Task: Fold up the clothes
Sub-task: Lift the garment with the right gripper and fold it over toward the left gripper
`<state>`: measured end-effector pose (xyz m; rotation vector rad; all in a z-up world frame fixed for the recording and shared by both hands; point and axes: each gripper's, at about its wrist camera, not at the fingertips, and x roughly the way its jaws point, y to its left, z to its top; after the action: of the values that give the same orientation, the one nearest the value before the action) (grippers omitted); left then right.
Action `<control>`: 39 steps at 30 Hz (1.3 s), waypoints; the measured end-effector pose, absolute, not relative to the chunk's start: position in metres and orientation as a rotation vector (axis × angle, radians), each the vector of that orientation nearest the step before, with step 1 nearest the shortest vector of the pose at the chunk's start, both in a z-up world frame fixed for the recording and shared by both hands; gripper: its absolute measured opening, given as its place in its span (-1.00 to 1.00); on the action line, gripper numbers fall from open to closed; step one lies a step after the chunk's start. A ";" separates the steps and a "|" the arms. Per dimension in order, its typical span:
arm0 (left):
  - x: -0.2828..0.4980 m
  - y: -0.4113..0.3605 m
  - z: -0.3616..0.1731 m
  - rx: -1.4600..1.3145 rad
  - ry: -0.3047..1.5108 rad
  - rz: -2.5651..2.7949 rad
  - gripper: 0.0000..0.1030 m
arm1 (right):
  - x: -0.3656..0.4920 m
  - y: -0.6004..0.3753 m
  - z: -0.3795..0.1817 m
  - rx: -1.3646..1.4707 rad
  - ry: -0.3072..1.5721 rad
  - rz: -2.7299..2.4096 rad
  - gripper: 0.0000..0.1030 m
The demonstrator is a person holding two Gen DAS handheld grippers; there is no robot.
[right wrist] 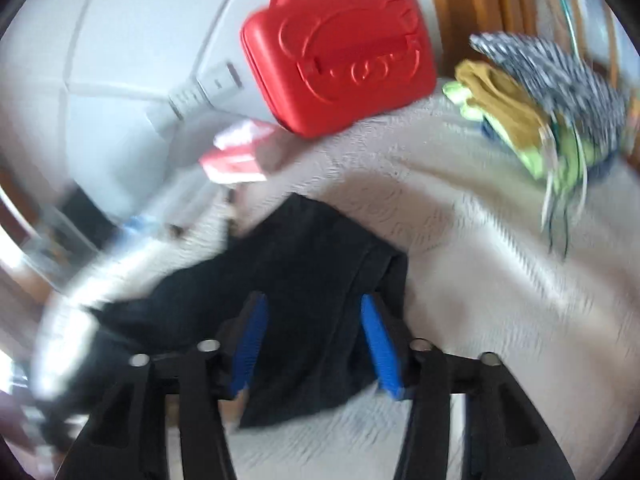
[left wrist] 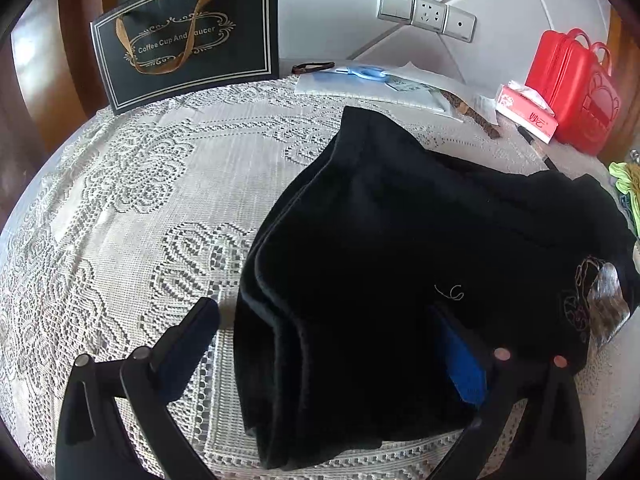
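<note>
A black garment (left wrist: 400, 264) lies folded in layers on the lace tablecloth (left wrist: 152, 200), with a silver print at its right edge. My left gripper (left wrist: 332, 320) hovers open over the garment's near left edge; one finger is over the cloth, the other over the garment. In the blurred right wrist view the black garment (right wrist: 304, 280) lies under my right gripper (right wrist: 312, 320), which is open with its blue pads (right wrist: 380, 344) on either side of a fold. Neither gripper holds anything.
A dark paper gift bag (left wrist: 188, 36) stands at the back left. Papers and blue scissors (left wrist: 368, 72), a tissue box (left wrist: 524, 112) and a red case (left wrist: 572, 88) line the back. A pile of coloured clothes (right wrist: 540, 108) lies at the far right.
</note>
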<state>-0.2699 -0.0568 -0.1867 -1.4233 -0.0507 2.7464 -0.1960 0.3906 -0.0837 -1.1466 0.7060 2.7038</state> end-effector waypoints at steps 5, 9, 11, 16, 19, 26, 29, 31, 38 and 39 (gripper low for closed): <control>-0.268 -0.060 -0.172 -1.489 -0.151 2.669 1.00 | -0.156 0.392 -0.118 -1.236 0.892 2.590 0.42; -0.261 -0.059 -0.157 -1.434 -0.152 2.666 1.00 | -0.161 0.391 -0.135 -1.254 0.978 2.531 0.37; -0.260 -0.059 -0.156 -1.432 -0.161 2.655 1.00 | -0.169 0.388 -0.135 -1.243 0.948 2.509 0.37; -0.266 -0.060 -0.168 -1.498 -0.142 2.650 1.00 | -0.191 0.384 -0.144 -1.245 0.921 2.461 0.12; -0.267 -0.063 -0.167 -1.489 -0.193 2.636 1.00 | -0.196 0.385 -0.146 -1.206 0.893 2.467 0.04; -0.266 -0.066 -0.157 -1.453 -0.201 2.662 1.00 | -0.208 0.332 -0.102 -1.134 0.527 2.715 -0.78; -0.263 -0.074 -0.148 -1.424 -0.223 2.682 1.00 | -0.209 0.268 -0.063 -1.100 0.392 2.988 -0.86; -0.261 -0.080 -0.141 -1.402 -0.249 2.691 1.00 | -0.208 0.225 -0.046 -1.100 0.293 3.127 -0.86; -0.256 -0.099 -0.128 -1.353 -0.348 2.724 1.00 | -0.218 0.108 -0.064 -1.408 0.154 3.370 -0.83; -0.257 -0.101 -0.128 -1.350 -0.369 2.724 1.00 | -0.221 0.098 -0.074 -1.490 0.130 3.362 -0.76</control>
<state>-0.2566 -0.1011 -0.1276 -1.3501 -0.3690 2.7236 -0.2209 0.0980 -0.0741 -1.4901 0.1304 3.3623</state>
